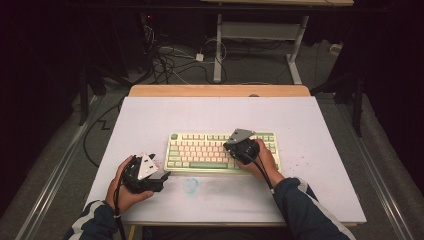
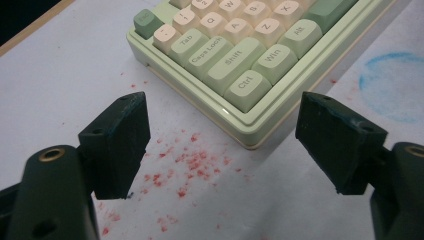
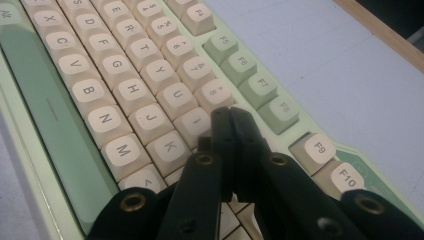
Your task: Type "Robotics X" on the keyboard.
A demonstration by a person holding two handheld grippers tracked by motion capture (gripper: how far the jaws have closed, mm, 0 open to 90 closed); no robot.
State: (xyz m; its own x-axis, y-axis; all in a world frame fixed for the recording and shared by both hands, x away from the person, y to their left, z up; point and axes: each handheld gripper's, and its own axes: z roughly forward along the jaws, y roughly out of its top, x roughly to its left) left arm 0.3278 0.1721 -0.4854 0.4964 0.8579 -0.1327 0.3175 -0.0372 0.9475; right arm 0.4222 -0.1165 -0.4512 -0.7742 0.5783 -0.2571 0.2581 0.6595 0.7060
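Note:
A pale green and cream keyboard point(image 1: 210, 150) lies in the middle of the white table top point(image 1: 150, 115). My right gripper point(image 1: 239, 142) hovers over the keyboard's right half. In the right gripper view my right gripper point(image 3: 231, 116) has its jaws pressed together, tips just above the keys point(image 3: 200, 125) near the number row, nothing between them. My left gripper point(image 1: 162, 176) rests on the table off the keyboard's front left corner. In the left gripper view my left gripper point(image 2: 222, 125) is open wide, with the keyboard's corner point(image 2: 250, 135) by the Ctrl key just beyond its fingertips.
Red specks point(image 2: 190, 162) and a blue ring stain point(image 1: 191, 185) mark the table in front of the keyboard. A wooden edge point(image 1: 220, 90) runs along the far side. Beyond it lie floor cables point(image 1: 165, 57) and a desk frame point(image 1: 260, 35).

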